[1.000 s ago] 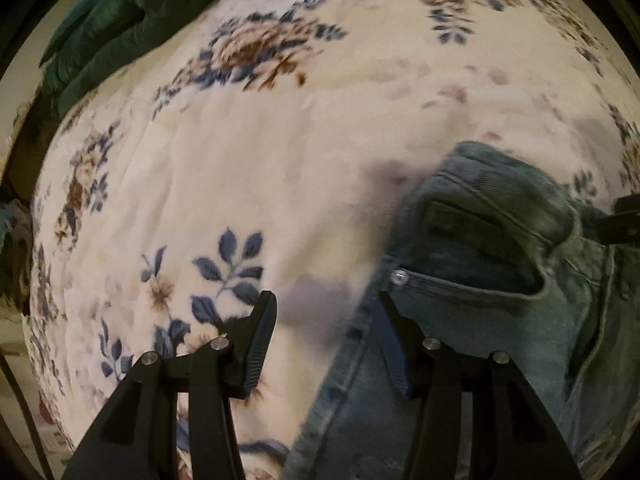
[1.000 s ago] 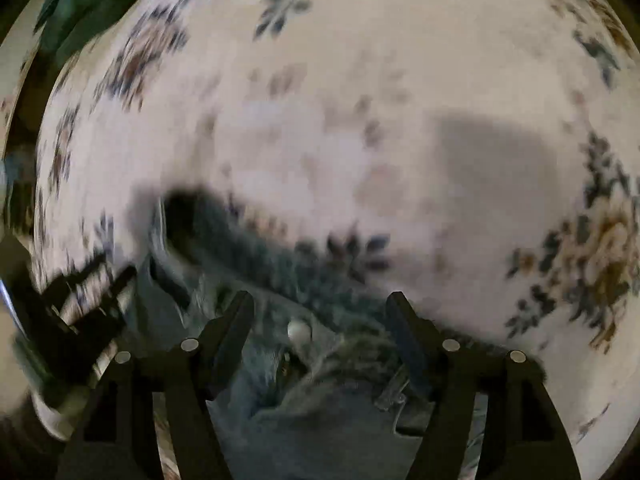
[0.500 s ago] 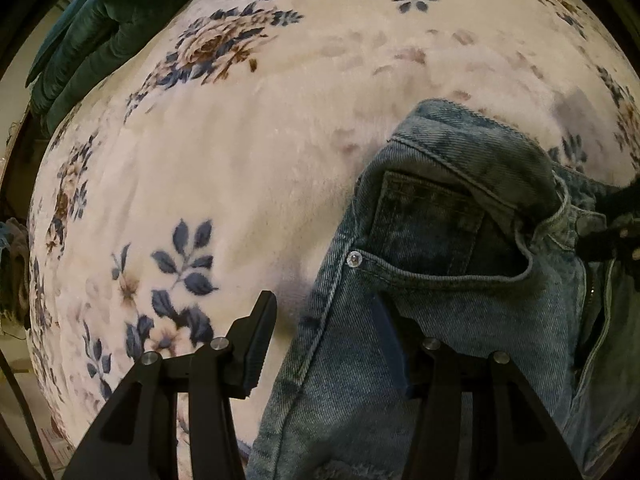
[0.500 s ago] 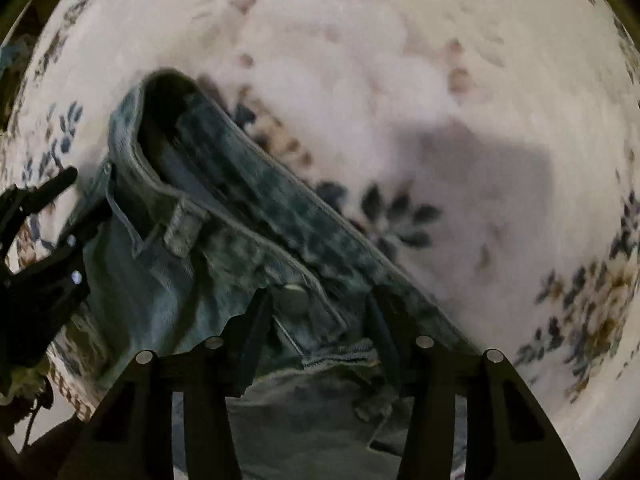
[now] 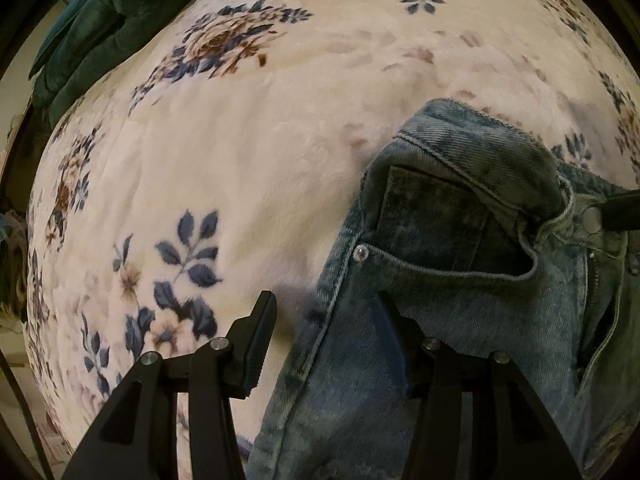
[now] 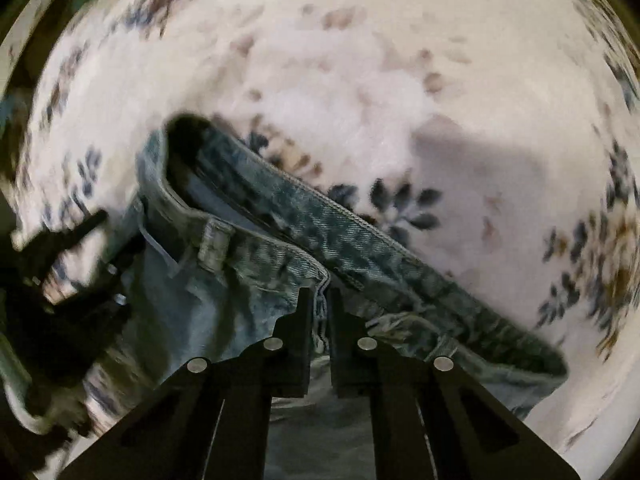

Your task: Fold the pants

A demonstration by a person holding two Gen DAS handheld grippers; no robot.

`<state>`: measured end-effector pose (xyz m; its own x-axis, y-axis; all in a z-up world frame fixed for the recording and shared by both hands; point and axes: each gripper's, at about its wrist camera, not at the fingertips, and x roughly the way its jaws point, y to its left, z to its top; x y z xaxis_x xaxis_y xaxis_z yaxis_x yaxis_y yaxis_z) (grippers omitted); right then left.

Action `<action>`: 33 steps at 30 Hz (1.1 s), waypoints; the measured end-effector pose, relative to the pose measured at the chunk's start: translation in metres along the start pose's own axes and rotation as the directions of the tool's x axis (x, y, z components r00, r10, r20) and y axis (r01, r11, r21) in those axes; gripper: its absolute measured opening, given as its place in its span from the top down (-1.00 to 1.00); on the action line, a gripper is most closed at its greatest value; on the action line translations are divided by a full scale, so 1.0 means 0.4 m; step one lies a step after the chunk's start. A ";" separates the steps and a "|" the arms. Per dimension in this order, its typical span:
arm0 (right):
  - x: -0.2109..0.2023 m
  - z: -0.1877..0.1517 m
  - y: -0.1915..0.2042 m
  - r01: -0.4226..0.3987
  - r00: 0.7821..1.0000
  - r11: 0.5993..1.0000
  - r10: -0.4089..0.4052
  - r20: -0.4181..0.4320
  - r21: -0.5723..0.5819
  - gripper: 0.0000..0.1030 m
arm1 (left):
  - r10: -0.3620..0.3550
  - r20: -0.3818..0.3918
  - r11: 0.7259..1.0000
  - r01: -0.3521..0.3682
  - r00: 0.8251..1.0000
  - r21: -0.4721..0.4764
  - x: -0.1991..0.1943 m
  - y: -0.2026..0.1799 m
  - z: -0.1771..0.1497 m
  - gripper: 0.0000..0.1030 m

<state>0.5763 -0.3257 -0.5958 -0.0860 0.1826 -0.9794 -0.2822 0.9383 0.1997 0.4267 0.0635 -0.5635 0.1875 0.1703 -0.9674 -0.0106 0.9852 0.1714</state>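
There is one pair of jeans [image 5: 460, 320] lying on a soft flowery blanket [image 5: 240, 160]. They are not folded yet. The top part with the waistband [image 6: 280, 208] is bunched up and gaping, so I think the job has only just begun. Smoothing and all the folding are left to do.

The right tongs [image 6: 319, 308] are squeezed almost closed, and a bit of the jeans' top edge is pinched between them. The waistband stretches away in front of these tongs, to both sides.

The left tongs [image 5: 324, 340] are spread wide and hold nothing. The side seam of the jeans runs between their two fingers: the outer finger is over bare blanket, the inner one over denim. I can't tell if they touch the cloth. Just ahead of them is a front pocket with a small shiny rivet [image 5: 361, 254].

Counting: one pair of jeans, one blanket, two tongs, and one dark green cloth [image 5: 92, 32] far ahead of the left tongs, off to the side (maybe another blanket, it's hard to say).
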 end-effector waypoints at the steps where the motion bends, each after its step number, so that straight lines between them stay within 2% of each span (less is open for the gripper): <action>1: -0.028 -0.015 0.001 -0.025 1.000 1.000 0.025 0.017 0.014 0.85 | -0.007 0.002 1.000 0.007 1.000 -0.007 -0.006 0.002 -0.005 0.06; 5: -0.154 -0.085 -0.001 -0.110 0.988 0.992 0.102 0.113 0.067 0.85 | -0.021 0.011 0.999 0.021 1.000 -0.030 -0.022 0.019 -0.021 0.06; 7: -0.190 -0.124 -0.005 -0.173 0.979 0.980 0.160 0.126 0.100 0.85 | -0.021 0.007 0.999 0.021 1.000 -0.034 -0.018 0.024 -0.027 0.05; 10: -0.228 -0.128 0.089 -0.252 0.963 0.958 0.234 0.136 0.135 0.85 | -0.019 -0.006 0.999 0.018 1.000 -0.035 -0.007 0.029 -0.036 0.05; 11: -0.224 -0.119 0.112 -0.251 0.962 0.958 0.231 0.145 0.136 0.85 | -0.015 -0.007 0.999 0.015 1.000 -0.034 -0.004 0.029 -0.036 0.05; 12: -0.235 -0.128 0.110 -0.206 0.970 0.971 0.185 0.160 0.124 0.85 | -0.009 -0.005 0.999 0.009 1.000 -0.032 -0.003 0.029 -0.037 0.05; 14: -0.180 -0.099 0.103 -0.064 0.988 0.988 0.044 0.146 0.140 0.85 | -0.003 -0.005 1.000 0.003 1.000 -0.030 -0.002 0.025 -0.036 0.06; 15: -0.118 -0.035 0.142 -0.023 0.991 0.986 0.001 0.135 0.163 0.85 | -0.001 -0.005 1.000 0.001 1.000 -0.031 -0.003 0.022 -0.035 0.06; 18: -0.029 0.013 0.079 -0.045 0.998 0.966 0.032 0.055 0.254 0.82 | 0.001 0.000 1.000 -0.001 1.000 -0.028 -0.017 0.012 -0.033 0.06; 20: -0.038 0.004 0.054 -0.115 0.992 0.944 0.094 0.082 0.309 0.79 | 0.017 0.015 1.000 -0.017 1.000 -0.020 -0.036 0.003 -0.035 0.06; 21: -0.052 -0.004 0.054 -0.116 0.990 0.943 0.085 0.111 0.313 0.74 | 0.030 0.039 0.999 -0.030 0.999 -0.010 -0.055 -0.002 -0.034 0.06; 23: -0.076 -0.029 0.048 -0.061 0.990 0.946 0.017 0.141 0.318 0.30 | 0.055 0.092 0.999 -0.054 0.994 -0.004 -0.099 -0.017 -0.038 0.06; 25: -0.084 -0.055 0.035 0.013 0.988 0.939 -0.065 0.142 0.344 0.26 | 0.037 0.143 0.999 -0.037 0.989 -0.005 -0.142 -0.033 -0.039 0.06; 26: -0.073 -0.065 0.024 0.036 0.990 0.935 -0.080 0.113 0.352 0.27 | 0.002 0.147 1.000 -0.001 0.989 -0.011 -0.157 -0.048 -0.032 0.06; 28: -0.024 -0.075 0.009 0.020 0.997 0.921 -0.045 0.055 0.388 0.27 | -0.055 0.131 0.998 0.058 0.990 -0.022 -0.161 -0.083 -0.014 0.06; 30: 0.005 -0.081 0.022 0.001 0.999 0.913 -0.019 0.039 0.408 0.26 | -0.095 0.118 0.995 0.099 0.989 -0.032 -0.135 -0.121 0.018 0.06; 31: 0.010 -0.081 0.041 0.004 0.999 0.915 -0.024 0.047 0.403 0.27 | -0.091 0.109 0.995 0.096 0.990 -0.038 -0.118 -0.128 0.030 0.06; 33: 0.024 -0.073 0.079 0.024 0.998 0.920 -0.047 0.048 0.390 0.12 | -0.064 0.082 0.997 0.067 0.995 -0.031 -0.064 -0.151 0.055 0.06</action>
<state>0.5387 -0.3029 -0.5982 -0.0269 0.1523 -0.9880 0.1111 0.9827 0.1484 0.4442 -0.0010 -0.5449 0.2676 0.1043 -0.9579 -0.0282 0.9945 0.1004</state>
